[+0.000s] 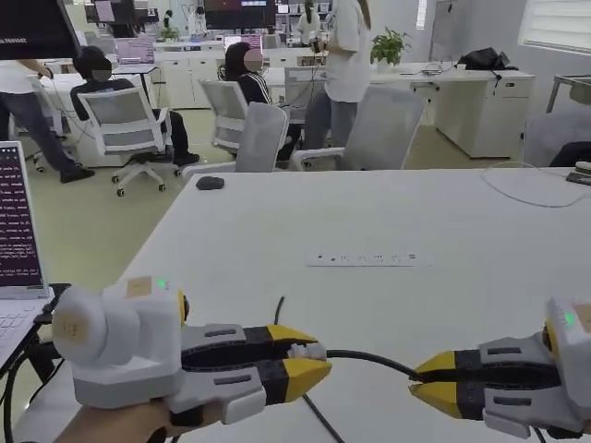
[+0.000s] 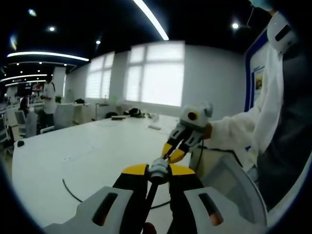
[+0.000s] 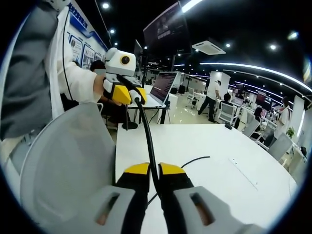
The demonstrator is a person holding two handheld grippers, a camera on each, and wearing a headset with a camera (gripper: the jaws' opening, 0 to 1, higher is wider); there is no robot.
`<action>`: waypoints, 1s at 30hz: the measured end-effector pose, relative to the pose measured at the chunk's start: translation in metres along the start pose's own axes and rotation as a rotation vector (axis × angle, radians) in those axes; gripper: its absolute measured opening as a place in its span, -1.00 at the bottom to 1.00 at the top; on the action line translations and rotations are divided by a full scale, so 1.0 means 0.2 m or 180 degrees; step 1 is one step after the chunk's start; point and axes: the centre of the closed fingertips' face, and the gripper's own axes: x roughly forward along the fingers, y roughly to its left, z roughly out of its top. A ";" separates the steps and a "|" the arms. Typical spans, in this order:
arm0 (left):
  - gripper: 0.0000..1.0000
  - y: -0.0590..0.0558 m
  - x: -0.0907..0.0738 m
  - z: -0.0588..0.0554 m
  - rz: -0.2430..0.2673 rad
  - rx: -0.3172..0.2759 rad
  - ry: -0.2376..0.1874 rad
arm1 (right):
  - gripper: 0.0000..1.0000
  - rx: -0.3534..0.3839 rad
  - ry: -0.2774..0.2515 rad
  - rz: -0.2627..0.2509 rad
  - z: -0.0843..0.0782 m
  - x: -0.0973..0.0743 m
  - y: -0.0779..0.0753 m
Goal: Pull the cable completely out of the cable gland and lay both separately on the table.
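My left gripper (image 1: pixel 319 356) (image 2: pixel 158 171) is shut on a small grey cable gland (image 1: pixel 305 352) (image 2: pixel 158 167), held above the white table (image 1: pixel 443 231). A black cable (image 1: pixel 369 357) (image 3: pixel 148 136) runs from the gland to my right gripper (image 1: pixel 416 379) (image 3: pixel 154 170), which is shut on it a short way along. Both grippers point at each other, tips apart. The cable's loose end trails down onto the table behind the left gripper. The right gripper (image 2: pixel 176 146) faces me in the left gripper view, and the left gripper (image 3: pixel 126 92) in the right gripper view.
A flush socket strip (image 1: pixel 360 259) lies mid-table, and a dark mouse (image 1: pixel 211 183) sits at the far edge. A laptop (image 1: pixel 17 231) stands at the left. Office chairs (image 1: pixel 379 129) line the far side, with people beyond. A thin white wire (image 1: pixel 526 196) loops at the right.
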 end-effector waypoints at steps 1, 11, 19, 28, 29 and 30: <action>-0.67 -0.01 0.01 0.00 -0.0024 0.0006 0.0005 | -0.91 0.0004 0.0016 -0.0005 -0.01 0.00 0.00; -0.67 -0.08 0.05 0.01 -0.0208 0.0064 0.0003 | -0.77 -0.0012 0.0147 -0.0071 -0.02 -0.02 -0.03; -0.67 -0.08 0.05 0.00 -0.0208 0.0061 0.0007 | -0.69 -0.0210 -0.0006 -0.0037 0.15 -0.01 0.01; -0.67 -0.10 0.06 -0.01 -0.0252 0.0066 0.0034 | -0.68 -0.0620 -0.0112 0.0215 0.35 0.07 0.14; -0.67 -0.10 0.06 -0.01 -0.0255 0.0068 0.0036 | -0.69 -0.0635 -0.0130 0.0235 0.36 0.08 0.14; -0.67 -0.10 0.06 -0.01 -0.0259 0.0073 0.0042 | -0.69 -0.0662 -0.0141 0.0276 0.37 0.09 0.16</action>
